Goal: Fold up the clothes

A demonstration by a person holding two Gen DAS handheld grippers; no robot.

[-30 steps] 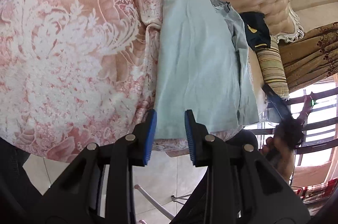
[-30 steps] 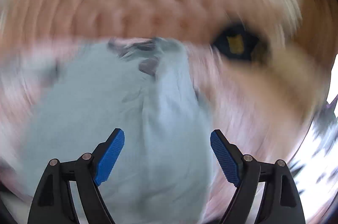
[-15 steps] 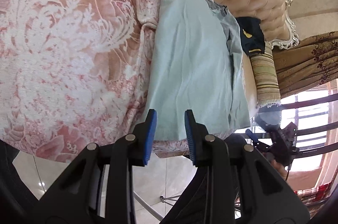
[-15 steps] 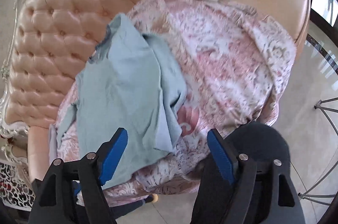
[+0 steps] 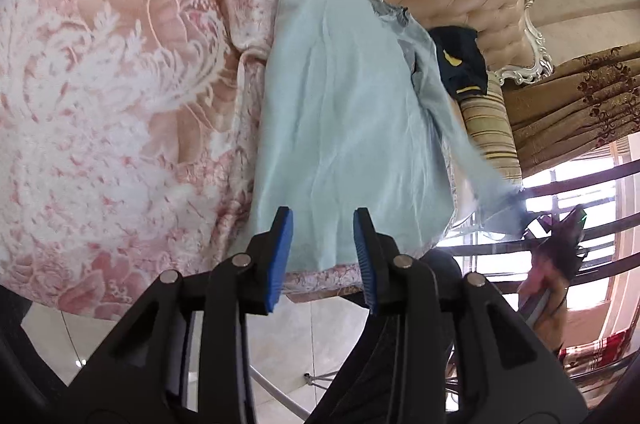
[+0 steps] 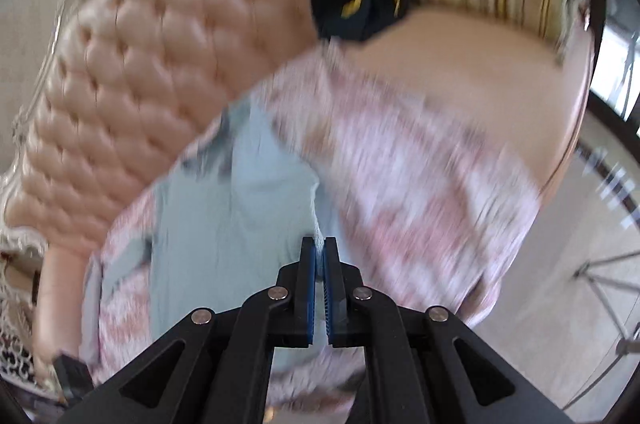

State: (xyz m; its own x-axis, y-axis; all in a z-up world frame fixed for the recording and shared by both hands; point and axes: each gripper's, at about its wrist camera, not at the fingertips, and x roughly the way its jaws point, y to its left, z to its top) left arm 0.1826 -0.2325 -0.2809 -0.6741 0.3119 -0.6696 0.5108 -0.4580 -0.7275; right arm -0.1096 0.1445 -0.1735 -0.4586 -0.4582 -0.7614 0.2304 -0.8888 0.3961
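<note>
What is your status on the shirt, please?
Right gripper shut on shirt edge, lifting it. Left gripper open, empty, at hem. Nothing in the way.

A pale blue-green shirt (image 5: 352,127) lies flat on the pink floral bedspread (image 5: 120,95), collar end (greyish trim) toward its headboard side, hem at its near edge. One side edge is lifted off the bedspread, stretched taut out past its side.

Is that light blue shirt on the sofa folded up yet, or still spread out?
Mostly spread: the light blue shirt lies flat, with only one side edge lifted, pinched in the right gripper.
</note>
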